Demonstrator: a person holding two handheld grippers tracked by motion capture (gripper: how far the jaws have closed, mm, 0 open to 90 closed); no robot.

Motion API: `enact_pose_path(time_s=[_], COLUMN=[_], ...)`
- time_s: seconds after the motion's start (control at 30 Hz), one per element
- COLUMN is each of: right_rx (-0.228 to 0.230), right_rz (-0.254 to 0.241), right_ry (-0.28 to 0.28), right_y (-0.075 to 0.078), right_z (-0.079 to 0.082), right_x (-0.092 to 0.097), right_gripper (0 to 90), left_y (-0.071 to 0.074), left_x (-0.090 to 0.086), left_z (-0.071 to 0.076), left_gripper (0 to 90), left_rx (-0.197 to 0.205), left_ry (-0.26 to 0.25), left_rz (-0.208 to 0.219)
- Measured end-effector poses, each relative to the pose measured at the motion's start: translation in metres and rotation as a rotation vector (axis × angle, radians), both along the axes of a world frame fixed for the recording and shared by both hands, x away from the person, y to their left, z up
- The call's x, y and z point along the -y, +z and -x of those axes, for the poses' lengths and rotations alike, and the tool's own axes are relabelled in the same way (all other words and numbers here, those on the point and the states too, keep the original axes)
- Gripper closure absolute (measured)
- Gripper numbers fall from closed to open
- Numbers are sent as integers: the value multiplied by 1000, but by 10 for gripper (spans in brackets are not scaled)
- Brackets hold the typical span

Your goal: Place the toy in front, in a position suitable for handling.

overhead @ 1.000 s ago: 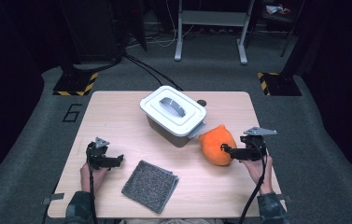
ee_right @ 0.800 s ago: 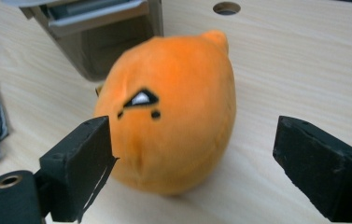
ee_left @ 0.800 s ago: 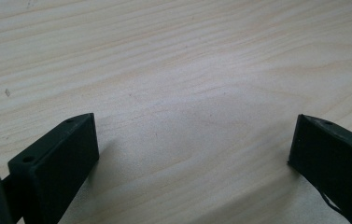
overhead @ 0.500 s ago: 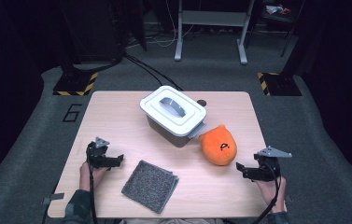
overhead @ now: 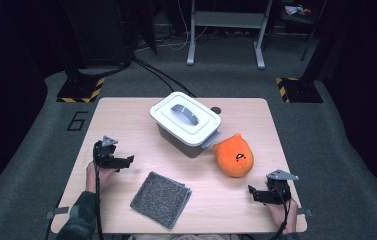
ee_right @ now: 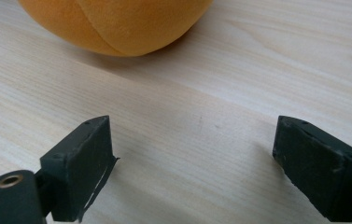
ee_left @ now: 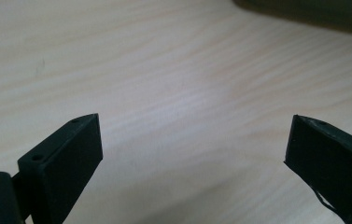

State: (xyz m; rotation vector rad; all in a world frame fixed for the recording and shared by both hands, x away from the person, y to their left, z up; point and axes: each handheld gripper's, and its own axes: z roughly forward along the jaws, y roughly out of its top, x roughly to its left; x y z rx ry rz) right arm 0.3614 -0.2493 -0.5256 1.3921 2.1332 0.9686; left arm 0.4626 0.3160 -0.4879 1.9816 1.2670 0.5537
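I see a dark room with a grey carpeted floor (overhead: 326,130), a white frame stand (overhead: 226,30) at the back, and yellow-black striped plates (overhead: 78,90) on the floor past the far corners of the tabletop (overhead: 126,115). The tabletop is pale wood grain, rectangular, with rounded corners.

Items on the tabletop, largest first:
1. A grey bin with a white lid (overhead: 186,120) sits near the middle of the far edge, turned at an angle.
2. A grey cloth (overhead: 161,198) lies flat near the near edge, left of centre.
3. The orange plush toy (overhead: 233,156) sits right of centre, just beside the bin's near right corner.

My right gripper (overhead: 263,194) is at the near right corner, pointing left along the near edge. Its jaws stand wide with bare wood between them. In the right gripper view, the plush toy (ee_right: 117,23) lies ahead of the right gripper (ee_right: 192,154), near but not touching.

My left gripper (overhead: 126,161) is by the left edge, well apart from the toy. In the left gripper view, the left gripper (ee_left: 192,149) has its jaws wide, holding nothing.
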Motion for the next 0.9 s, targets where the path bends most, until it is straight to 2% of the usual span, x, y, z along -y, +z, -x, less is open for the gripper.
enact_pose_path(time_s=[0.03,0.07,0.1,0.13,0.2,0.27,0.33,0.43,0.5,0.53,0.57,0.63,0.67,0.73,0.83,0.87,0.9], right_rx=[0,-9,-9,-9,-13,-10,-7,-8,-6,-5,-4,-7,-6,-4,-3,-3,-3], right_rz=[0,-2,-2,-2,-4,7,7,-2,6,13,19,22,21,18,17,15,15], right_ry=[0,-4,-4,-5,-10,-10,-11,-7,-1,-3,-1,1,1,-2,-2,-3,-3], right_y=[0,-1,-1,-1,-1,-1,-1,-1,-2,-2,-2,-2,-2,-2,-2,-2,-2], right_z=[0,-2,-2,-2,-2,-2,-2,-3,-2,-2,-2,-2,-2,-2,-2,-2,-2], right_x=[0,1,1,2,2,2,1,2,1,0,0,-1,-1,0,0,0,0], right_gripper=[114,114,114,115,116,119,120,109,107,107,107,107,108,108,109,109,109], left_y=[0,10,10,20,25,35,39,53,59,64,67,70,76,78,84,87,87], left_x=[0,4,4,7,9,16,18,28,34,36,39,43,49,52,64,71,71], left_z=[0,-5,-5,-11,-14,-24,-28,-43,-50,-52,-55,-57,-61,-63,-69,-72,-72], left_gripper=[36,37,37,38,42,46,48,58,60,62,65,69,68,66,62,60,57], left_rx=[0,20,20,25,39,53,48,64,81,77,93,98,104,102,101,100,100], left_ry=[0,-11,-11,-28,-37,-49,-56,-82,-89,-101,-105,-112,-135,-147,-172,-195,-195], left_rz=[0,13,13,21,22,28,28,13,5,6,3,-1,0,-3,21,23,23])
